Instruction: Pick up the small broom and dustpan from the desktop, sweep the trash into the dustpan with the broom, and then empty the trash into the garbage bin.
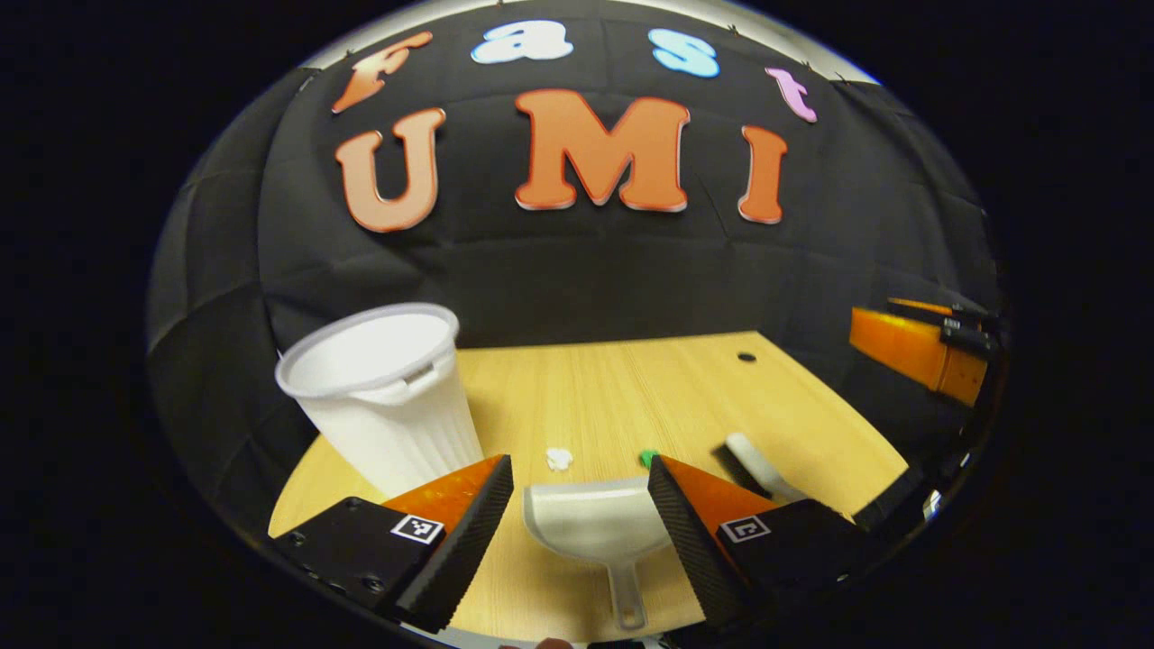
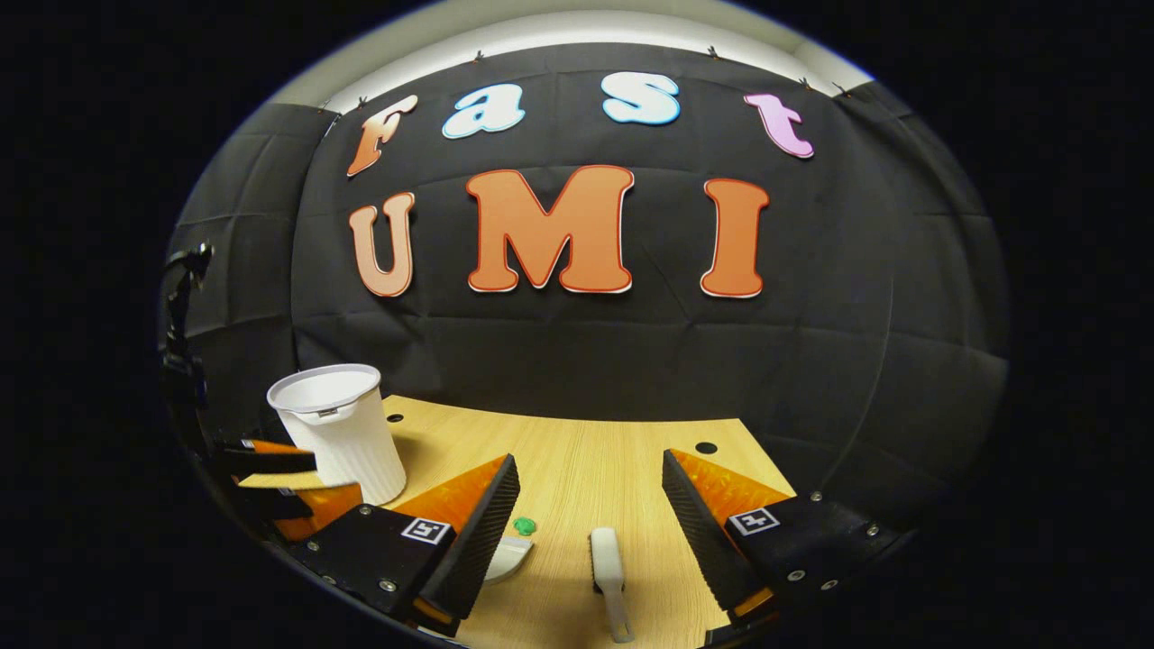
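On the counter [image 1: 586, 388], straight ahead at 12 o'clock between the left claw's [image 1: 581, 505] spread, released jaws, lies the white dustpan [image 1: 595, 523], its handle pointing back toward the claw at 6 o'clock, so the long axis runs along the approach line. White trash scrap [image 1: 559, 459] and green scrap [image 1: 647, 458] sit just beyond its mouth. In the right gripper view the small broom [image 2: 609, 568] lies at 12 o'clock between the right claw's [image 2: 590, 514] released jaws, handle toward 6 o'clock. White garbage bin [image 1: 388, 397] stands upright at 10 o'clock. Judgement: each claw is nearest its own tool; straight descent onto handles.
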A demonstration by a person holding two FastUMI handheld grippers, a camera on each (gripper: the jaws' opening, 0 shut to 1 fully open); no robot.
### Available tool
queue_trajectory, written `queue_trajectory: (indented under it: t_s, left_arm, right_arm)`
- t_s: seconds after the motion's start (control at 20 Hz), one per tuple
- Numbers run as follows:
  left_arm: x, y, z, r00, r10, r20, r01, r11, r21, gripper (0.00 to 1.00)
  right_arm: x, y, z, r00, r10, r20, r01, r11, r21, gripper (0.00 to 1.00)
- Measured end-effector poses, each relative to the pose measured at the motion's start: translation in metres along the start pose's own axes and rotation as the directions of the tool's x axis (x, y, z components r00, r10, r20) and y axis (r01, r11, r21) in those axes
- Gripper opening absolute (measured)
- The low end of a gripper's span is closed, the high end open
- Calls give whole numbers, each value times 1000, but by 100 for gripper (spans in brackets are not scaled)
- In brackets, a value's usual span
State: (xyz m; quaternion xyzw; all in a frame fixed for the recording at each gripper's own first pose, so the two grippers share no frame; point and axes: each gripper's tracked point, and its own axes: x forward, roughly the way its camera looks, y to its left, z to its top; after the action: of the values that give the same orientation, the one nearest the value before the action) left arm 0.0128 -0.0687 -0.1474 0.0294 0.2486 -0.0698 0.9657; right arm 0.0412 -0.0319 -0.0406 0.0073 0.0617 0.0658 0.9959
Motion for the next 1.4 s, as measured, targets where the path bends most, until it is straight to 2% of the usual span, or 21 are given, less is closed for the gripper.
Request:
queue_trajectory:
  t_s: [0.05,0.1,0.15,0.25,0.45,0.55,0.65,0.75,0.9,0.95,1.05,1.25,1.35,1.4]
  left_arm:
    - [4,-5,-22,995,-21,-99,21,1000,-1,92]
    - [8,-6,-50,977,-36,-209,35,999,-7,95]
    - [8,-9,-75,943,-53,-329,48,999,-25,96]
    - [9,-13,-107,874,-71,-481,55,997,-48,98]
    - [23,-16,-147,733,-100,-673,66,995,-76,99]
    - [31,-13,-161,663,-111,-740,30,992,-122,99]
    - [43,-9,-165,619,-102,-779,-32,987,-155,99]
    - [45,-11,-174,594,-103,-798,-60,983,-172,99]
    - [38,-16,-174,554,-121,-824,-58,981,-183,99]
    - [41,-14,-173,550,-112,-828,-63,983,-175,99]
    - [47,-11,-171,560,-88,-824,-76,985,-157,99]
    - [49,-12,-173,540,-95,-836,-61,987,-152,98]
    - [50,-18,-172,540,-114,-834,-68,981,-179,93]
    - [50,-22,-172,542,-125,-831,-72,978,-194,85]
  right_arm:
    - [3,-6,-4,1000,5,-8,-5,1000,11,96]
    - [5,-12,-7,1000,6,-14,-6,1000,21,96]
    - [6,-19,-10,1000,5,-19,-5,999,31,96]
    - [8,-34,-17,1000,2,-29,0,999,50,96]
    - [15,-69,-34,998,-15,-67,21,995,102,96]
    - [17,-81,-43,996,-20,-90,31,993,117,96]
    - [20,-92,-50,994,-28,-107,39,994,106,96]
    - [22,-99,-53,992,-31,-121,43,995,93,96]
    - [27,-102,-58,990,-20,-143,36,993,110,96]
    - [29,-102,-58,989,-16,-146,33,993,111,96]
    - [32,-101,-58,989,-15,-149,29,995,94,96]
    - [36,-94,-60,986,2,-165,11,997,80,96]
    - [38,-89,-59,986,7,-168,6,997,79,96]
    - [39,-89,-59,986,5,-167,7,997,71,96]
